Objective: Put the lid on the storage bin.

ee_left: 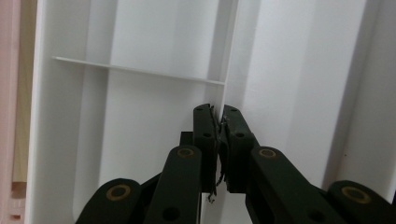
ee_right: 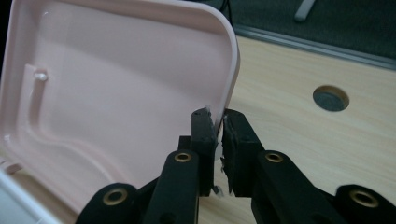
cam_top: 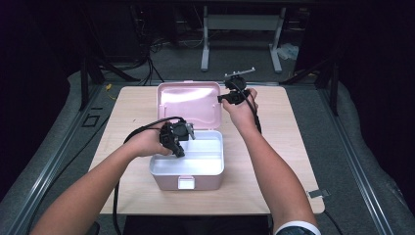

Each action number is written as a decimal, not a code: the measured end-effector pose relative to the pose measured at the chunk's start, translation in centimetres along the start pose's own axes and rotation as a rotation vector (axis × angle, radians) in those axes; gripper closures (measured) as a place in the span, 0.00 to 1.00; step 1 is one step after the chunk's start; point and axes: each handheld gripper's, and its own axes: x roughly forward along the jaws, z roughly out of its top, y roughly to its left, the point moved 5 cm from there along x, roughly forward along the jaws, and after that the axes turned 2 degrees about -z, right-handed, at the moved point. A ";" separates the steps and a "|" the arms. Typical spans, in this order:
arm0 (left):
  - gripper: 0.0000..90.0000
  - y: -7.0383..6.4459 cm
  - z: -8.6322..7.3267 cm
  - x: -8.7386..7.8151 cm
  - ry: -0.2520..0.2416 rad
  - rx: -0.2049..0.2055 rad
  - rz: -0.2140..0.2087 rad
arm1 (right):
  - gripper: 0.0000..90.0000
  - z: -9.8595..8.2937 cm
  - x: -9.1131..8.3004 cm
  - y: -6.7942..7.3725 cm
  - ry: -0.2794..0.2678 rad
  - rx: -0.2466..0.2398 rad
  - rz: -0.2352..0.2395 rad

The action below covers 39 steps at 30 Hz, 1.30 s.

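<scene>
High view: we see the pink box at table centre, its lid up at 12 o'clock, the left gripper down at the white tray's 10 o'clock corner and the right gripper at the lid's 3 o'clock edge. Left gripper view: the jaws are closed on the tray's thin divider, so we judge the tray is about to be lifted, calling for a straight pull up. Right gripper view: the jaws pinch the lid's rim, steadying it open.
</scene>
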 end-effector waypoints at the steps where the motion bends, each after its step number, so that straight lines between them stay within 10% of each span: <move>1: 0.95 -0.1 0.0 0.0 -0.004 -0.003 0.008 | 0.93 0.0 -1.1 0.4 -0.031 -0.019 0.008; 9: 0.94 -0.8 -0.1 -0.1 0.007 0.008 0.058 | 0.96 -2.7 -7.0 2.8 -0.186 -0.126 0.038; 19: 0.99 -1.6 -2.6 -4.5 -0.138 -0.093 0.114 | 1.00 -4.6 -8.7 4.1 -0.274 -0.288 -0.067; 23: 1.00 -1.7 -5.1 -6.5 -0.176 -0.147 0.104 | 1.00 -5.8 -8.9 5.4 -0.272 -0.339 -0.040; 26: 1.00 -1.4 -6.8 -6.9 -0.171 -0.181 0.117 | 1.00 -5.9 -8.9 5.4 -0.286 -0.321 -0.022; 29: 1.00 -1.7 -7.3 -6.3 -0.159 -0.181 0.098 | 0.63 -4.3 -8.8 3.1 -0.380 -0.137 0.040; 33: 0.99 -1.6 -6.8 -5.1 -0.136 -0.156 0.074 | 0.43 -2.2 -4.0 0.7 -0.247 0.030 0.209; 35: 0.99 -1.4 -6.4 -4.2 -0.126 -0.151 0.054 | 0.71 -1.8 -1.7 0.7 -0.165 0.075 0.295; 36: 0.99 -1.3 -6.3 -3.8 -0.122 -0.151 0.049 | 0.95 -1.8 -1.2 0.6 -0.133 0.034 0.246; 39: 0.98 -1.1 -6.3 -3.0 -0.113 -0.146 0.030 | 0.97 -1.7 -0.5 0.7 -0.096 0.084 0.266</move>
